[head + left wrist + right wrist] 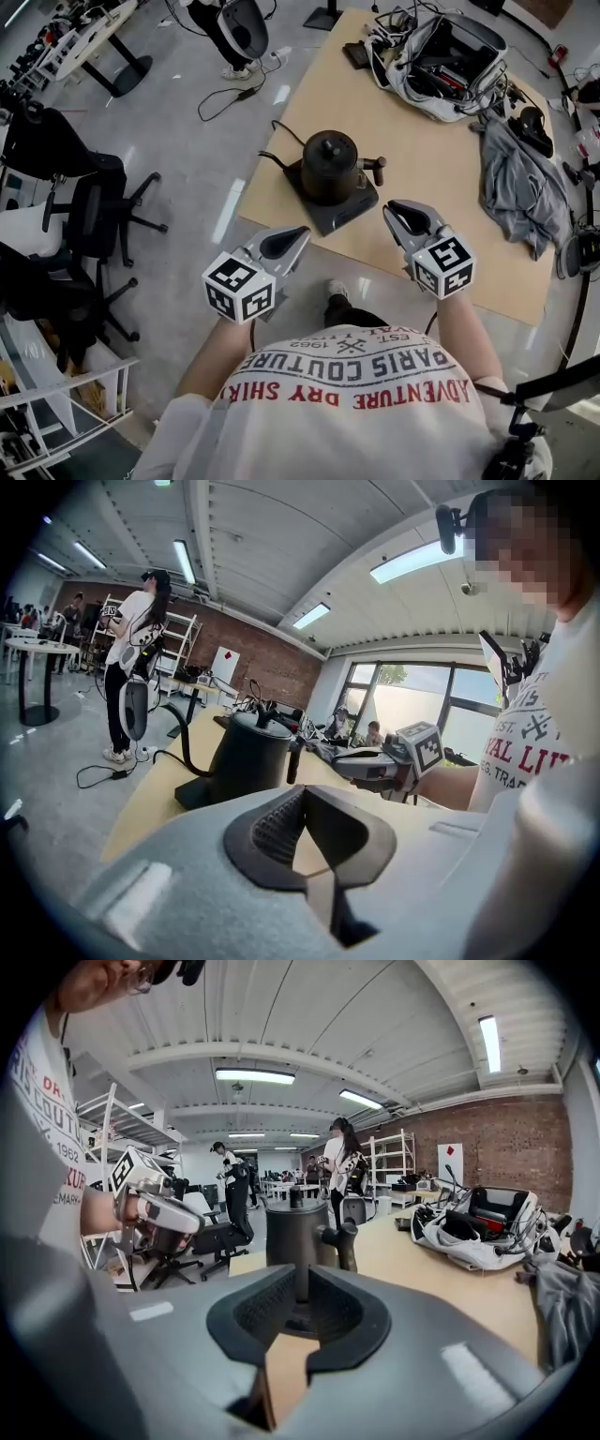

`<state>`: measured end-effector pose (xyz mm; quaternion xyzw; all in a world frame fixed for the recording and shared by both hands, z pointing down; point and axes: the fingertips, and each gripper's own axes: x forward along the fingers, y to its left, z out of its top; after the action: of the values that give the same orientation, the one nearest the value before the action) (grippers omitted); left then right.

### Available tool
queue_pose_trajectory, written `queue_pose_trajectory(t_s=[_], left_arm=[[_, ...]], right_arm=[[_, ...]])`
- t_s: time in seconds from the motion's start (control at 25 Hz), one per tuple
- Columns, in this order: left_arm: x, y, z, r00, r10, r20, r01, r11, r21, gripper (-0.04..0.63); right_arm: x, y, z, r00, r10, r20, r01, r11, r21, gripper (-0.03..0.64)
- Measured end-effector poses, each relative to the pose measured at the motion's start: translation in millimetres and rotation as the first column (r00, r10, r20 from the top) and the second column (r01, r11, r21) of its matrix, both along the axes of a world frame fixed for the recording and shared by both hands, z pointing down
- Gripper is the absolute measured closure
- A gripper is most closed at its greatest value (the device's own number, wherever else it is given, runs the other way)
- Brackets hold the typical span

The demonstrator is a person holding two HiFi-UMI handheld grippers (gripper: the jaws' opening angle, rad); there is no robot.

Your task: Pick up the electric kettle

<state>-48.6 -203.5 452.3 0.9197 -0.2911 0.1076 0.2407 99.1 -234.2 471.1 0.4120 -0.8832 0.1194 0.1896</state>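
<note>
Bright, even light from ceiling strip lights (253,1075); both gripper views bulge, corners black, foreground soft.

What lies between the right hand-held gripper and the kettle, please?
Only a bare stretch of wooden table lies between the right hand-held gripper and the kettle. Nothing stands in the way. The head view and the right gripper view both show this.

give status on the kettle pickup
Left hand-held gripper shut, empty. Right hand-held gripper open, empty. Electric kettle on its base, untouched, ahead of both. Path clear.
</note>
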Motion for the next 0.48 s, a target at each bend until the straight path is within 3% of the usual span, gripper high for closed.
queue_pose_trajectory(t_s=[0.48], left_arm=[[-21,-58,15,0.996,-0.083,0.021,0.082,0.996,0.023,0.594]], right_arm=[[6,-68,36,0.99,0.024,-0.14,-0.017,0.999,0.046,0.48]])
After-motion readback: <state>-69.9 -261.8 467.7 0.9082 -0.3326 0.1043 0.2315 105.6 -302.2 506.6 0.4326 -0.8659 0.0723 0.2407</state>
